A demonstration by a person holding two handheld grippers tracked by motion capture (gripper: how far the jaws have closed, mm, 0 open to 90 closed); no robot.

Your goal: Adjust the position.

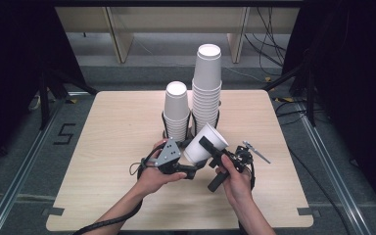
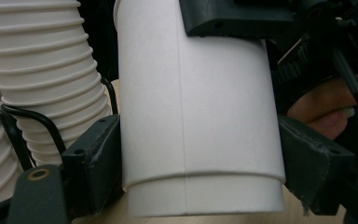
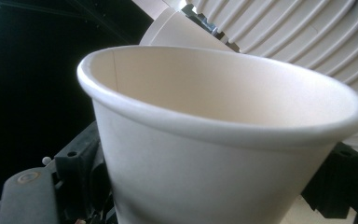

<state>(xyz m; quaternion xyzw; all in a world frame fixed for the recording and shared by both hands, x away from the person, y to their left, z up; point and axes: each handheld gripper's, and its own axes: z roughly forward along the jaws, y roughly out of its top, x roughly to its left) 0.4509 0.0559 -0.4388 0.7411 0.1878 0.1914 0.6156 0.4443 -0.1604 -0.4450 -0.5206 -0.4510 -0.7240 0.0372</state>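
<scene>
Clamped by both left gripper (image 1: 188,164) and right gripper (image 1: 206,149), paper cup (image 1: 204,143) tilted, long axis slanting, mouth pointing far-right, base near-left above counter (image 1: 117,132).

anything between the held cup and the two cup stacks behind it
Nothing visible does. The loose white paper cup is tilted above the table, with the jaws of both the left gripper and the right gripper on it. The shorter stack of white paper cups and the taller stack stand right behind it, with no other object between.
</scene>
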